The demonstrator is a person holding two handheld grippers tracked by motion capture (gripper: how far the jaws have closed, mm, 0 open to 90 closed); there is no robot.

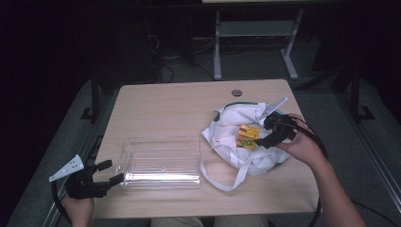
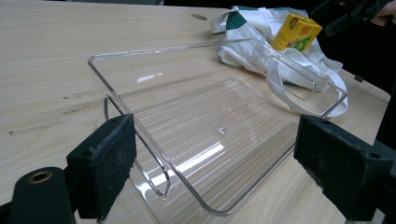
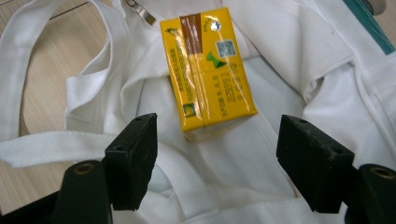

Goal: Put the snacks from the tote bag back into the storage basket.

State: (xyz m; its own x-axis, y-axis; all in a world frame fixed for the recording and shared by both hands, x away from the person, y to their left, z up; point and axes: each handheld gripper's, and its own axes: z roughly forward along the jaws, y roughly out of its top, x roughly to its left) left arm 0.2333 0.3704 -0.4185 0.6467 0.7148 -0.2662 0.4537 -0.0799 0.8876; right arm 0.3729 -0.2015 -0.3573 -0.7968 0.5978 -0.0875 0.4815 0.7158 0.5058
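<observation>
A yellow carton [image 1: 248, 136] [image 3: 205, 70] lies on a crumpled white cloth bag [image 1: 231, 124] [image 3: 289, 56] at the right of the table. My right gripper [image 1: 263, 133] [image 3: 219, 158] hovers over the bag just right of the carton, jaws open, the carton's near end ahead of the pads and untouched. A clear plastic tray [image 1: 161, 139] [image 2: 215, 44] sits empty at the front left. My left gripper [image 1: 112, 171] [image 2: 217, 140] is open at the tray's left end, its pads straddling the near corner without pressing on it.
The bag's white strap [image 1: 222, 182] loops onto the wood in front of the tray's right end. The table [image 1: 165, 104] has a round cable hole [image 1: 237, 92] near its far edge. Desk legs and cables stand on the floor behind.
</observation>
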